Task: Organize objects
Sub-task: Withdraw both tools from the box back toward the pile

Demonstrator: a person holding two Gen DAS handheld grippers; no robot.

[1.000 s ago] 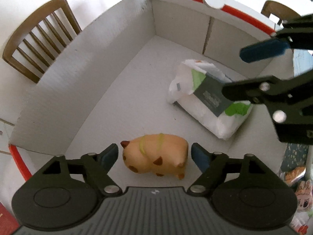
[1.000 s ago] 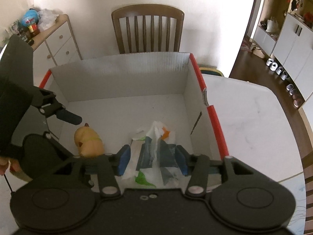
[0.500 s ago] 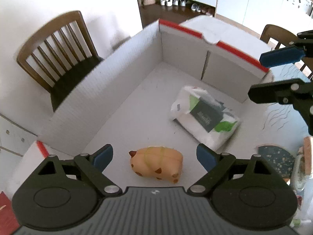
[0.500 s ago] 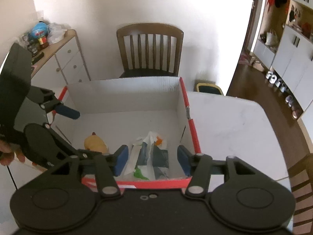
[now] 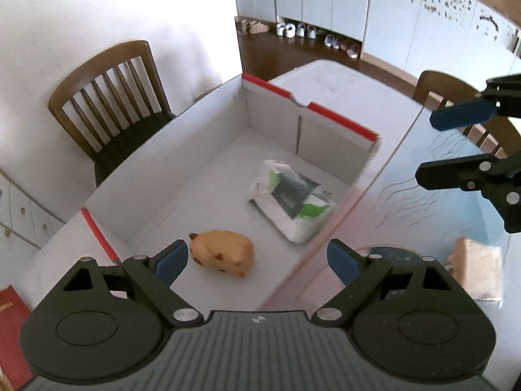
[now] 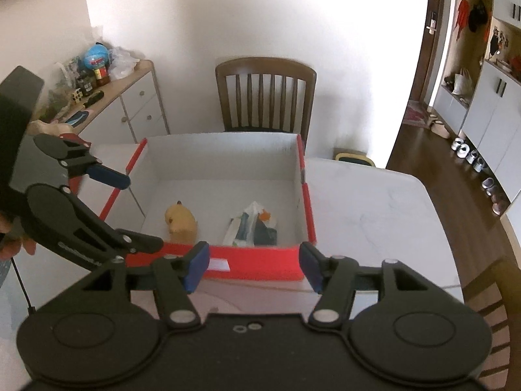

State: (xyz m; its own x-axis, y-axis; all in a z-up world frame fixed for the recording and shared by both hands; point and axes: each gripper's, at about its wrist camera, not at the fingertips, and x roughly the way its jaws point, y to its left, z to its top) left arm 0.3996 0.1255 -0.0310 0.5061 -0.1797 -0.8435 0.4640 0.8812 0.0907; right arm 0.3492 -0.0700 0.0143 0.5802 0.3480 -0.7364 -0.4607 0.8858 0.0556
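With my left gripper [image 5: 257, 259] and right gripper [image 6: 253, 267] both spread and holding nothing, I judge the toy [image 5: 224, 255] and wipes pack [image 5: 293, 200] stowed on the box [image 6: 257, 265] floor, other tabletop items probably remaining.

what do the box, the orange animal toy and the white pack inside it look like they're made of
Box: looks like white corrugated cardboard, matte, with faint ribbing on the walls and red edges.
Orange animal toy: probably soft rubber or vinyl; smooth rounded body with a dull sheen and brown spots.
White pack: thin plastic film, judging by its glossy crinkled wrap with a printed green and dark label.
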